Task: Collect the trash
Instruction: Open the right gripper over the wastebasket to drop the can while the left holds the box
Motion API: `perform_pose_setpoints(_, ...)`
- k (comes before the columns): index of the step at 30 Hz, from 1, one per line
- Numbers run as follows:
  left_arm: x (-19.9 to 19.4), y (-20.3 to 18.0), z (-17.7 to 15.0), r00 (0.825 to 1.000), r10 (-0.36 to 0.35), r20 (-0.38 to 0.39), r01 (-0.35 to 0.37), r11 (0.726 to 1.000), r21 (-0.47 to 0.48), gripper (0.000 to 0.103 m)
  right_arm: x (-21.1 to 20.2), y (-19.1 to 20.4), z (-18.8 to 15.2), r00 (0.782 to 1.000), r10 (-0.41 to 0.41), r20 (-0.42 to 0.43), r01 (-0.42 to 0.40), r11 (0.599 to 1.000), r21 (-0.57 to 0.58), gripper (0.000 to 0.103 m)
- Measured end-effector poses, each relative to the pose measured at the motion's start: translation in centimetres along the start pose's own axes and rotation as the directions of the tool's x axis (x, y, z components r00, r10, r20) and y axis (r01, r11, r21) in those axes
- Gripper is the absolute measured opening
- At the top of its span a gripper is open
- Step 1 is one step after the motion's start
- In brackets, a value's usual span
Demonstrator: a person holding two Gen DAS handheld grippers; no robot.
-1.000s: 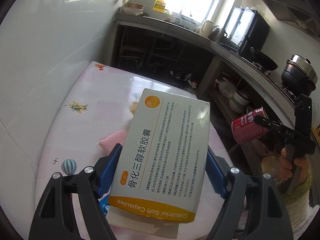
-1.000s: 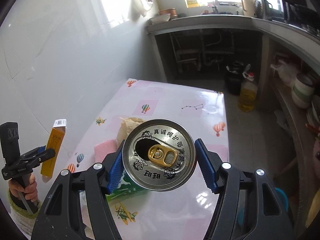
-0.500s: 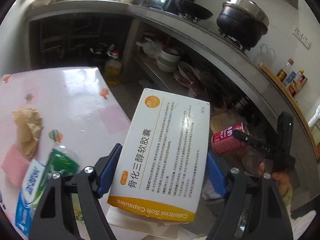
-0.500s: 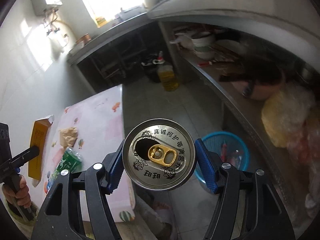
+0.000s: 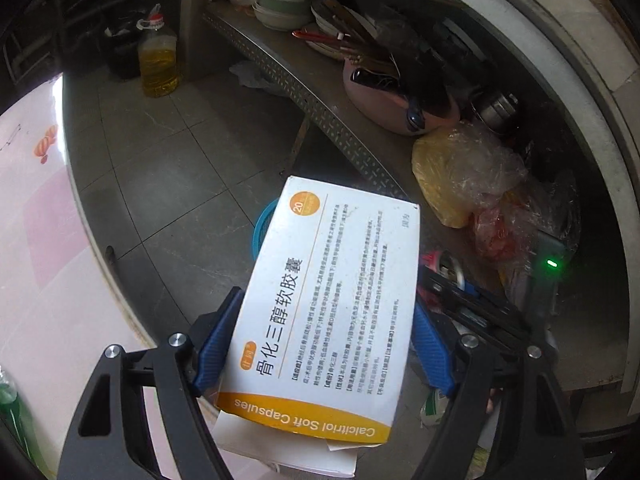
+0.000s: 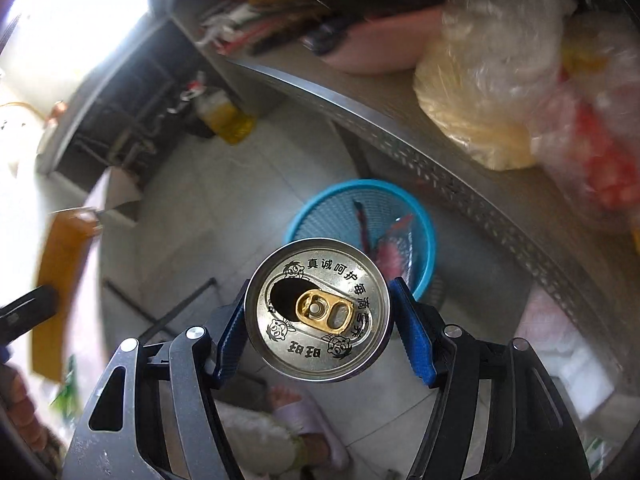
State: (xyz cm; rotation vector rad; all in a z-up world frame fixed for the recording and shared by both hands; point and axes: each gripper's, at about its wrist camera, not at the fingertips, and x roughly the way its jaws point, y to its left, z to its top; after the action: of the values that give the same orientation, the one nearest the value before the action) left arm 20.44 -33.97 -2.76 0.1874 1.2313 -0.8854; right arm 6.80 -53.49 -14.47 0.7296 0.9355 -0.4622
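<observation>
Both grippers are loaded and hanging over the floor beside the kitchen shelf. The left gripper [image 5: 320, 344] has its 2 blue pads squeezed onto the long sides of a white and orange cardboard medicine box [image 5: 328, 308], printed face toward the camera, so the box sticks out forward like a paddle with its far end free to drop. The right gripper [image 6: 320, 320] is clamped around a silver aluminium drink can [image 6: 318, 310] by its sides, opened top facing the lens, gold pull tab visible.

The round blue mesh plastic waste basket [image 6: 424, 224] sits on the grey tiled floor [image 6: 224, 216] just under the metal shelf [image 6: 400, 136], with a couple of wrappers already in it. From the right wrist view the can lines up roughly over the basket's near rim, so I'd guess it's the 1st to go. In the left view only a sliver of the basket [image 5: 262, 228] peeks out behind the box, so that one looks close too, though I can't tell if it's actually over the opening.
</observation>
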Motion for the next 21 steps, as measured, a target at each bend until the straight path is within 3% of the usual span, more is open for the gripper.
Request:
perform_pose_setpoints(4, 0.6, 0.2, 0.4, 1.000, 0.017, -0.005, -0.016, 1.000, 0.009, 0.077, 7.2, -0.3, 2.3, 0.995, -0.065, -0.076, 0.066, 0.998, 0.010, 0.064)
perform_pose_setpoints(8, 0.7, 1.5, 0.4, 0.999, 0.037, -0.013, -0.037, 0.999, -0.005, 0.077, 12.9, 0.3, 2.7, 0.982, -0.016, -0.189, 0.019, 1.000, 0.012, 0.067)
perform_pose_setpoints(12, 0.8, 2.5, 0.7, 0.999, 0.040, -0.015, -0.040, 0.999, -0.022, 0.077, 11.8, 0.4, 1.9, 0.988, 0.030, -0.151, -0.026, 0.999, 0.026, 0.073)
perform_pose_setpoints(21, 4.3, 1.4, 1.9, 0.997, 0.029, -0.073, -0.029, 1.000, -0.003, 0.077, 6.9, -1.2, -1.1, 0.991, 0.055, -0.123, -0.054, 0.998, 0.009, 0.073)
